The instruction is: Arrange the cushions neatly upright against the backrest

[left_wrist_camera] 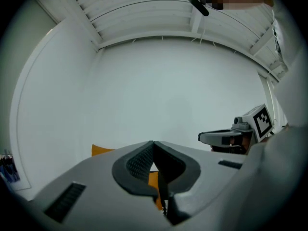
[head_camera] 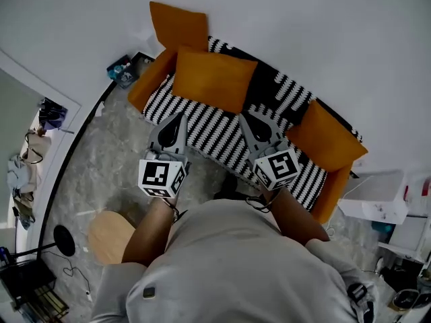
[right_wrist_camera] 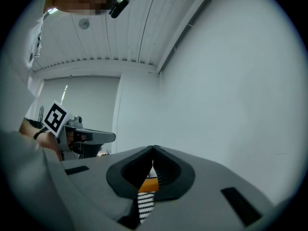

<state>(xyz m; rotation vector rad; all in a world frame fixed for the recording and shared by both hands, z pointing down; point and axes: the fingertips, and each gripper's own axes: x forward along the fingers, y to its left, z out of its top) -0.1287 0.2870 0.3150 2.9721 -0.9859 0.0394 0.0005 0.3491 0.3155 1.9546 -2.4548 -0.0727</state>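
The left tool (head_camera: 179,118) and the right tool (head_camera: 245,118) are both closed and empty. The middle cushion (head_camera: 214,79) lies on the sofa (head_camera: 202,130) straight ahead, between them and about equally near each. Its long side runs along the sofa.

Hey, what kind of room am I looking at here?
Probably a home living room: a sofa with a black-and-white cover and orange cushions stands against a white wall, and a round wooden stool sits on the grey floor.
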